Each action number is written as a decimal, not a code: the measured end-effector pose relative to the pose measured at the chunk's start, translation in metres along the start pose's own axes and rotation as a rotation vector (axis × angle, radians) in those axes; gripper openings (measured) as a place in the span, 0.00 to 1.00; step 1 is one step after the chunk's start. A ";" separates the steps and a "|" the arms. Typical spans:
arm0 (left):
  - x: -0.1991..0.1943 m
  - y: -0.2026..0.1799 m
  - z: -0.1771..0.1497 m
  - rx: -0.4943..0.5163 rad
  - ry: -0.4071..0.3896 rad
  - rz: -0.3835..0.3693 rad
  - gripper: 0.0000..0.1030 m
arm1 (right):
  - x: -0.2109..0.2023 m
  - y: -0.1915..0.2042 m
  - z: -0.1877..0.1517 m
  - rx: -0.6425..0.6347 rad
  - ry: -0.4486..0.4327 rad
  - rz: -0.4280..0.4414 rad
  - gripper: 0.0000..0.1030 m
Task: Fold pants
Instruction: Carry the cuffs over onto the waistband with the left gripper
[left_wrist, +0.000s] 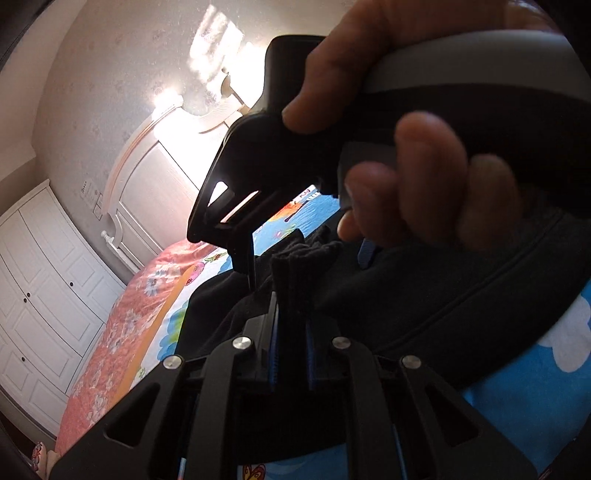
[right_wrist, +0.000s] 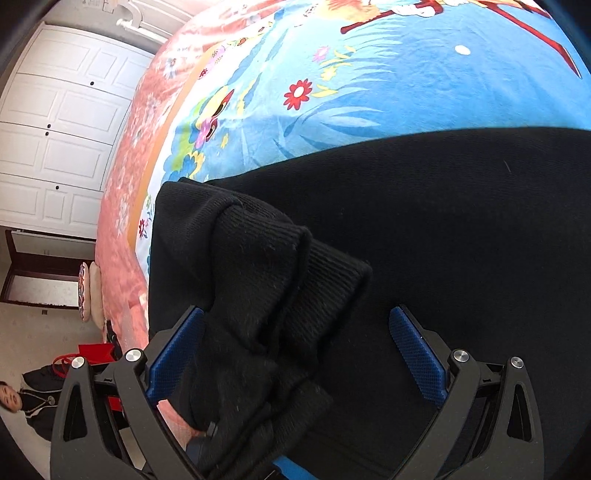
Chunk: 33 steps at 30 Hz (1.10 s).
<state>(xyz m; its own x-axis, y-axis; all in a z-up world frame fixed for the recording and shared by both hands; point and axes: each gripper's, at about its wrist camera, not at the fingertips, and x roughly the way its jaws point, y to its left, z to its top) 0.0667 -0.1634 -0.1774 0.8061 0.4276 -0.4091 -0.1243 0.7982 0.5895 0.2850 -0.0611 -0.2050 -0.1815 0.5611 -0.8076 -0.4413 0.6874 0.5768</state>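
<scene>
Black pants (right_wrist: 424, 229) lie spread on a bed with a bright cartoon cover (right_wrist: 369, 85). My left gripper (left_wrist: 291, 310) is shut on a ribbed cuff of the pants (left_wrist: 295, 269) and holds it up. The right gripper's body and the hand on it (left_wrist: 424, 177) fill the upper right of the left wrist view. My right gripper (right_wrist: 295, 343) is open, its blue pads (right_wrist: 417, 354) wide apart on either side of the bunched ribbed cuffs (right_wrist: 280, 280), which hang between them above the flat pants.
The bed's pink floral side (right_wrist: 122, 206) drops to the floor at left. White wardrobe doors (left_wrist: 44, 280) and a white headboard (left_wrist: 147, 177) stand beyond. A red bag (right_wrist: 92, 354) and a person (right_wrist: 22, 402) are on the floor at lower left.
</scene>
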 end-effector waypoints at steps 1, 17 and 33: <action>0.001 -0.001 0.002 0.002 -0.008 -0.009 0.10 | 0.001 0.003 0.003 -0.017 -0.006 -0.008 0.85; 0.008 -0.065 0.027 0.059 -0.080 -0.170 0.10 | -0.050 -0.052 -0.018 -0.042 -0.102 -0.083 0.20; 0.025 -0.034 0.023 -0.094 -0.030 -0.326 0.46 | -0.060 -0.043 -0.032 -0.140 -0.197 -0.174 0.15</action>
<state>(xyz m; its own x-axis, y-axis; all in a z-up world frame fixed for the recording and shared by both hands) 0.1044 -0.1901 -0.1915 0.8285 0.1324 -0.5441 0.0908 0.9270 0.3638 0.2871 -0.1388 -0.1850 0.0756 0.5287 -0.8454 -0.5702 0.7185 0.3983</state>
